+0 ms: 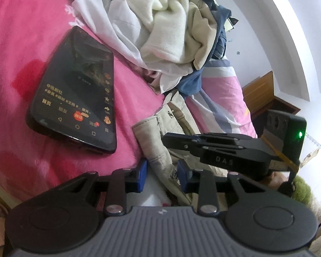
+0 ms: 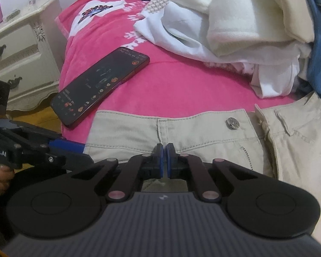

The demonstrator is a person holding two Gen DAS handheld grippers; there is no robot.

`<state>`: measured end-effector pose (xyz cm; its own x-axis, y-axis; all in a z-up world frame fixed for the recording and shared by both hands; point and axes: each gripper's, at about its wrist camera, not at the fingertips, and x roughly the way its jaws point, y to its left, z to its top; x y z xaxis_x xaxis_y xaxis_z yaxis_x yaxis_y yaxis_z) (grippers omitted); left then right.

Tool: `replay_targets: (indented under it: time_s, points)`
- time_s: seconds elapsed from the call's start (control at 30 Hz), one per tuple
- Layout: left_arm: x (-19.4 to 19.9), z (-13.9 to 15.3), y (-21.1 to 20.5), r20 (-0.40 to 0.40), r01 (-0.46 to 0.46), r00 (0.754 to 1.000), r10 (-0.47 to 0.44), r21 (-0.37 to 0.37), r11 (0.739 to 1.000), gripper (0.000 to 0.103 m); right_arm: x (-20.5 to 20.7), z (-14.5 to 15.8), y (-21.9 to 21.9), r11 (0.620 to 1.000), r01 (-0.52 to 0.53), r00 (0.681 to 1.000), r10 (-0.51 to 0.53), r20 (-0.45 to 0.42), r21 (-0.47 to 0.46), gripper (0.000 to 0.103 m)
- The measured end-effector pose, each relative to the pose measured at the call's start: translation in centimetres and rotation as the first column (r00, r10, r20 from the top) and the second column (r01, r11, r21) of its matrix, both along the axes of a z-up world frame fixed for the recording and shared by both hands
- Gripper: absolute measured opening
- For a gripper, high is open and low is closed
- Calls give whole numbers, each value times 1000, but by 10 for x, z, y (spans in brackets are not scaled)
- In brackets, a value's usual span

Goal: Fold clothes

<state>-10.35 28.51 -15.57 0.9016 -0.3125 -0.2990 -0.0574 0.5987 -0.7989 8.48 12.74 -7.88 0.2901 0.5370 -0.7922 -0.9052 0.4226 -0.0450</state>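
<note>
A pink blanket [image 2: 182,85] covers the bed, the landmark here; heaped on its far side lies a pile of clothes [image 2: 235,21], cream, white and blue; on its near edge a pair of beige trousers [image 2: 203,132] lies spread, waistband up, metal button [image 2: 232,122] showing, fly open; a dark phone [image 2: 98,85], screen lit, rests on the blanket just beyond the trousers' waistband corner; off the blanket's far left stands a cream nightstand [image 2: 21,53]. The right gripper [image 2: 165,158] is down on the waistband, blue pads pressed together, whether cloth is caught between them cannot be told; the left gripper [image 1: 161,176] holds its pads apart, a fold of the trousers' beige cloth [image 1: 158,150] standing between them, contact unclear.
</note>
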Motion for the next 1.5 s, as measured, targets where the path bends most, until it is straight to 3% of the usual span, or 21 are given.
replay_targets:
  time_s: [0.07,0.17,0.23,0.33,0.43,0.53,0.63,0.8,0.97,1.1,1.17,1.23,1.27,1.37,1.47,1.5]
  points:
    - [0,1,-1,2,-2,1000,2,8,1000,33,-1,3,-3,1000,-10,1000,10,9,10,3]
    - [-3,5,-4,3,-4,1000,4,37,999,37,13,21,-12,997,25,1000,-24,-12,67,13]
    - [-6,10,-6,5,4,1000,-5,62,998,43,28,34,-19,992,83,994,-89,58,98,28]
    - [-10,19,-9,6,5,1000,-6,121,993,49,56,36,-19,987,149,972,-156,177,55,30]
    - [-14,29,-11,11,-11,1000,9,180,984,58,81,20,-8,988,150,961,-137,240,-41,31]
    - [-13,40,-13,30,-17,999,11,213,977,59,97,0,-1,982,153,964,-125,233,-106,28]
    - [-5,50,-19,51,-13,999,0,243,970,60,104,-2,-5,981,181,964,-163,210,-68,5]
    - [19,56,-28,65,-2,998,-18,289,957,59,83,6,-11,995,100,972,-103,212,23,5]
    - [48,58,-36,61,9,998,-31,326,945,58,84,-7,-14,999,47,972,-52,231,27,5]
    - [67,62,-39,77,7,996,-35,337,941,58,90,-10,-12,998,38,982,-45,184,44,7]
    - [77,64,-41,79,11,996,-40,340,940,58,93,0,-17,997,44,988,-54,144,70,15]
    - [84,66,-43,83,12,996,-43,343,939,58,97,20,-35,983,39,996,-53,74,179,54]
    - [89,67,-46,78,14,996,-44,350,937,58,100,31,-46,969,42,997,-57,55,242,59]
    - [104,67,-54,62,20,997,-46,371,928,58,125,56,-75,928,112,991,-128,22,355,60]
    - [117,58,-61,24,27,999,-38,360,933,55,166,56,-83,926,239,964,-263,45,293,56]
    - [118,55,-63,11,31,999,-37,354,935,55,185,51,-83,926,281,951,-304,55,254,45]
